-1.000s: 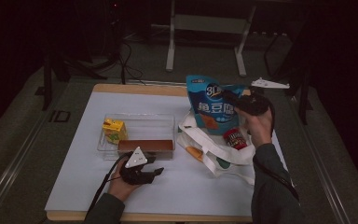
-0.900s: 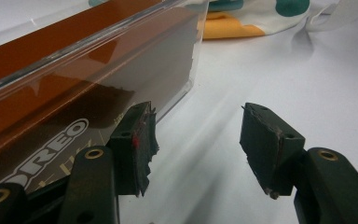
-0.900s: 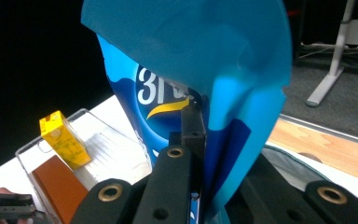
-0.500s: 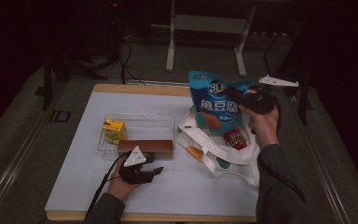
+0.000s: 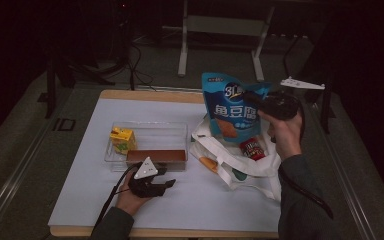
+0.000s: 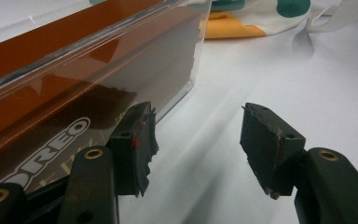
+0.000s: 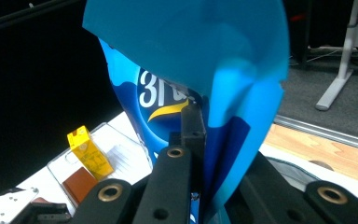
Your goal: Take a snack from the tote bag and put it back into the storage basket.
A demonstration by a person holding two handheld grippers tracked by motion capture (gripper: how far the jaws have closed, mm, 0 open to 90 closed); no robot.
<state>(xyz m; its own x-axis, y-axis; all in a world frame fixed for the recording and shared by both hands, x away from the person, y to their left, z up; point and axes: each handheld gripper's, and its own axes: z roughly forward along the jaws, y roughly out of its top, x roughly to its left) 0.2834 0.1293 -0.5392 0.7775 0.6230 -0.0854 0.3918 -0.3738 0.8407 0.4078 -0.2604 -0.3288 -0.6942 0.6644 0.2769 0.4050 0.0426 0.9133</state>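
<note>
The right gripper [image 5: 260, 100] is clamped on the upper edge of a blue snack bag [image 5: 230, 110], holding it up above the white tote bag [image 5: 240, 167] on the table [image 5: 80, 200]. The left gripper [image 5: 167, 184] rests on the table with its jaws parted around nothing, just beside the clear tray [image 5: 147, 131] holding a brown box [image 5: 155, 156] and a yellow carton [image 5: 121, 140].

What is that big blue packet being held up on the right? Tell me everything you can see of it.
The blue snack pouch looks like glossy, flexible plastic, printed with large white characters, darker blue swirls and a picture of brownish food near its bottom. It hangs upright, clear of the table, above the open white tote bag. The right hand-held gripper is shut on its upper edge, jaws pinching the film, which bulges and creases there.
</note>
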